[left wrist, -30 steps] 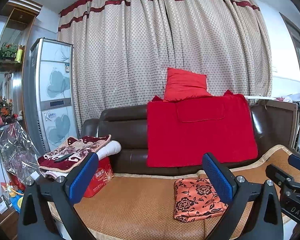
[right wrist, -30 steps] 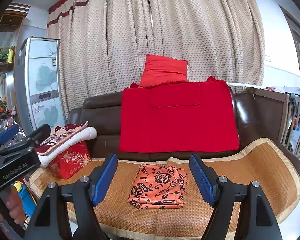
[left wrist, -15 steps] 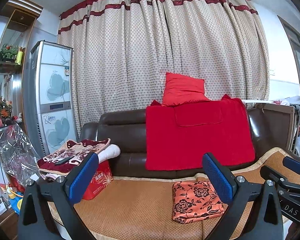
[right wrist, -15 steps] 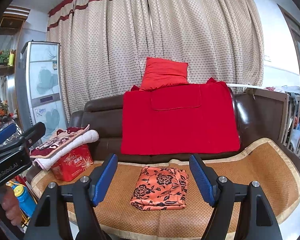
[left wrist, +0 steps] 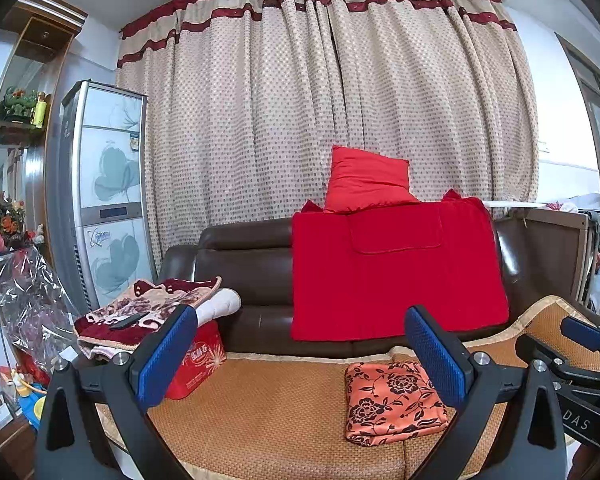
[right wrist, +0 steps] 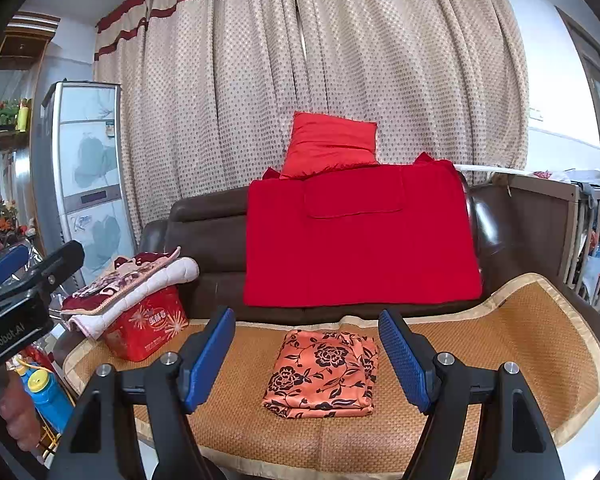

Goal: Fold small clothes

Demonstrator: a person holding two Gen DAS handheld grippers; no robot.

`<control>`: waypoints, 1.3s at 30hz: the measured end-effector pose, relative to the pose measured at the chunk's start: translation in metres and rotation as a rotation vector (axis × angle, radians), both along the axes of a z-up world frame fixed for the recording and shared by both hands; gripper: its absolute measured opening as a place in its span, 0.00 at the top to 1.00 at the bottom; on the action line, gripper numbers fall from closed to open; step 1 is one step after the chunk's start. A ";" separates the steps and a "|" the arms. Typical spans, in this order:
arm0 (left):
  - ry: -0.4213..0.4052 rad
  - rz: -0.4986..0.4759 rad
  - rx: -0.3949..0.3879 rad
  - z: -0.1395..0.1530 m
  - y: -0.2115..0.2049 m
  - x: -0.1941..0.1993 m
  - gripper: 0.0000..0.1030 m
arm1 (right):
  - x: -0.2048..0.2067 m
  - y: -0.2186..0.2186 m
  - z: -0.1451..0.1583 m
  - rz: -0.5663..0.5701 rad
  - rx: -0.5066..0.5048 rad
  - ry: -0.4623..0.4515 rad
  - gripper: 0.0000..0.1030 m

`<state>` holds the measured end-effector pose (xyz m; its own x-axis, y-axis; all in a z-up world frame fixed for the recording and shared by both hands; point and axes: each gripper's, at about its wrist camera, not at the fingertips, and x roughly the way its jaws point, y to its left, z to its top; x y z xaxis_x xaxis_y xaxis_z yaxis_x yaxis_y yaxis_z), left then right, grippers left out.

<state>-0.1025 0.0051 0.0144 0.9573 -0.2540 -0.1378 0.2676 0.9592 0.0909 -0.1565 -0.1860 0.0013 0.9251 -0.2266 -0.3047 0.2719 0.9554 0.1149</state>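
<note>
Right wrist view: I see the sofa (right wrist: pixel 204 248), its woven mat (right wrist: pixel 500 344) bearing the folded floral cloth (right wrist: pixel 320 372) at the mat's middle. My right gripper (right wrist: pixel 308 356) hovers before the cloth, jaws spread, empty. My left gripper (left wrist: pixel 300 356) is likewise spread, empty.

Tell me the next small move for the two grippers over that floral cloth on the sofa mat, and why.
Probably none beyond drawing back: the orange floral cloth already lies as a neat folded rectangle on the woven mat. The right gripper and the left gripper are both open, empty and short of it. If more folding is wanted, I would ease the right gripper down toward its near edge.
</note>
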 end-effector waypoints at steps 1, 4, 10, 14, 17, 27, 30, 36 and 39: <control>0.001 0.001 0.001 0.000 0.000 0.000 0.00 | 0.000 0.001 0.000 0.001 -0.001 0.002 0.25; 0.002 0.003 0.004 -0.001 -0.001 0.000 0.00 | 0.003 0.002 -0.003 0.004 -0.005 0.012 0.25; 0.012 0.008 0.006 -0.004 -0.002 0.001 0.00 | 0.004 0.003 -0.006 0.003 -0.003 0.020 0.25; 0.010 0.015 0.004 -0.003 -0.001 0.002 0.00 | 0.003 0.003 -0.005 -0.002 -0.002 0.016 0.25; 0.010 0.015 0.004 -0.004 -0.001 0.002 0.00 | 0.004 0.003 -0.005 -0.001 -0.003 0.015 0.25; 0.017 0.022 0.003 -0.006 0.002 0.005 0.00 | 0.003 0.003 -0.004 -0.016 -0.008 0.016 0.25; 0.020 0.025 0.002 -0.006 0.002 0.006 0.00 | 0.005 0.004 -0.004 -0.019 -0.011 0.020 0.25; 0.028 0.028 0.004 -0.009 0.003 0.011 0.00 | 0.009 0.007 -0.007 -0.022 -0.013 0.031 0.25; 0.031 0.030 0.003 -0.011 0.004 0.013 0.00 | 0.010 0.009 -0.008 -0.022 -0.012 0.034 0.25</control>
